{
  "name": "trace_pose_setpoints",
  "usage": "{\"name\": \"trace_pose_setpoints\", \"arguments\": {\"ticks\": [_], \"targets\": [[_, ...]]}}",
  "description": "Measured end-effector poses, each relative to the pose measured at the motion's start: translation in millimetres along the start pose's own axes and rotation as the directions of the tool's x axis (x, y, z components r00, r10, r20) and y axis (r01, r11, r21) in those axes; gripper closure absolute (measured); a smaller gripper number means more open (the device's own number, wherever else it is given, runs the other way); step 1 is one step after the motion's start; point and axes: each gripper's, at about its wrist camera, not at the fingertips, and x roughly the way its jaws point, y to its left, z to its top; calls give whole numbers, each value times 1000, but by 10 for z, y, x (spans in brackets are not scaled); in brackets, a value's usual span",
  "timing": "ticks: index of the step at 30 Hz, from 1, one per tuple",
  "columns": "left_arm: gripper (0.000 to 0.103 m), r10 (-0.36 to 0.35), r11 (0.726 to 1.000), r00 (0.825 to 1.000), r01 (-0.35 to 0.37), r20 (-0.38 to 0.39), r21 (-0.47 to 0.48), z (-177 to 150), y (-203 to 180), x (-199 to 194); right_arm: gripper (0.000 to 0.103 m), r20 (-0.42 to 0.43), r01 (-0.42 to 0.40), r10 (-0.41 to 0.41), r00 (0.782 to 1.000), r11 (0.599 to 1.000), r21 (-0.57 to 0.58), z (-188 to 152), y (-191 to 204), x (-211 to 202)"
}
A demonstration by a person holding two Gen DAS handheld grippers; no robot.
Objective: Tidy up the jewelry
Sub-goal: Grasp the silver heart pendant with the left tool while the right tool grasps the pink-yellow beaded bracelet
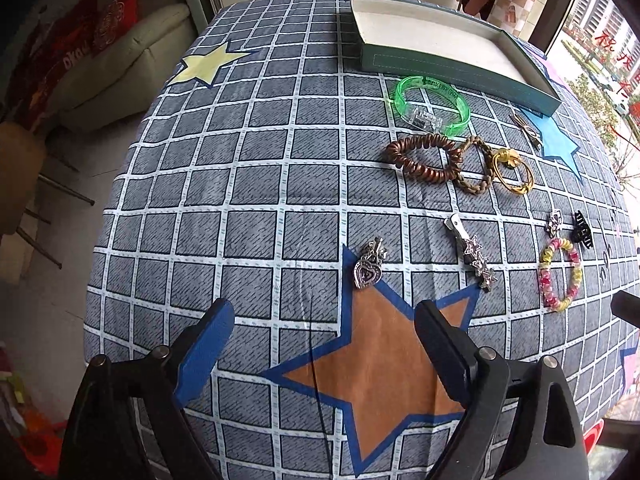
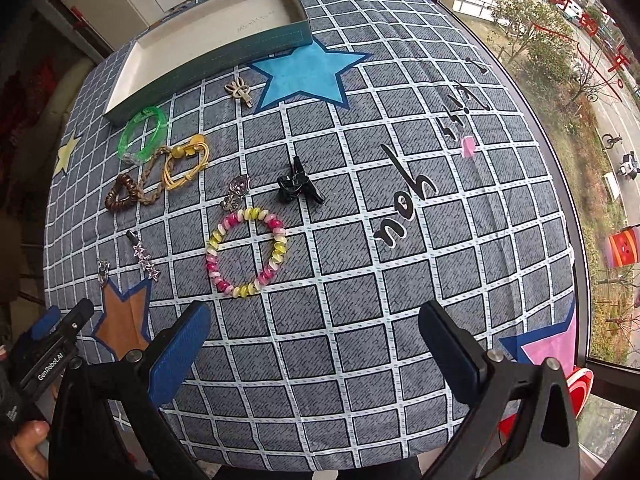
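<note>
An empty green-sided box [image 1: 452, 65] [image 2: 208, 56] stands at the table's far side. Jewelry lies loose in front of it: a green bangle [image 1: 431, 106] [image 2: 145, 135], a brown spiral hair tie [image 1: 424, 158] [image 2: 120, 196], a gold ring-shaped piece [image 1: 512, 174] [image 2: 188, 164], a silver heart clip [image 1: 368, 270], a silver star clip [image 1: 474, 254] [image 2: 146, 260], a pink-and-yellow bead bracelet [image 1: 560, 274] [image 2: 246, 252] and a black claw clip [image 1: 582, 230] [image 2: 298, 186]. My left gripper [image 1: 324, 316] is open above the orange star, near the heart clip. My right gripper [image 2: 316, 316] is open near the bead bracelet.
The table is covered with a grey checked cloth [image 1: 260, 168] with star prints. A small beige clip [image 2: 240, 92] lies by the blue star [image 2: 308, 74]. A window runs along the right edge [image 2: 560, 160]. A sofa [image 1: 120, 68] stands left of the table.
</note>
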Motion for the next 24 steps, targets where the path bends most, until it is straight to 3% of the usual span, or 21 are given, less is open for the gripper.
{"name": "trace_pose_setpoints", "arguments": {"ticks": [3,5,7,9,11,14,18,20,22,24], "targets": [[11,-6,1000,1000,6,10,25,53,-45,123,0,-9,-1,2,1000,1000,9,49,42,193],[11,-12,999,1000,11,11,39,84,-73,207,0,-10,6,-6,1000,1000,10,71,76,299],[24,-19,998,1000,18,16,57,105,-102,270,0,-12,6,-6,1000,1000,17,84,111,397],[24,-36,997,999,34,32,65,123,-125,290,2,-9,14,-14,1000,1000,17,89,151,483],[24,-48,996,998,45,39,71,144,-145,304,7,-12,21,-21,1000,1000,15,86,197,556],[36,-71,994,996,66,53,85,170,-179,297,16,7,77,-77,997,997,-28,65,314,594],[75,-93,987,994,84,62,134,199,-242,282,36,22,107,-105,994,991,-84,55,494,616],[75,-108,986,993,100,53,133,216,-224,286,57,28,105,-103,994,990,-95,58,556,617],[75,-142,984,989,136,44,115,203,-193,258,90,22,94,-92,996,990,-106,74,584,580],[75,-165,982,985,160,44,102,213,-142,229,93,9,64,-64,998,994,-90,101,555,535]]}}
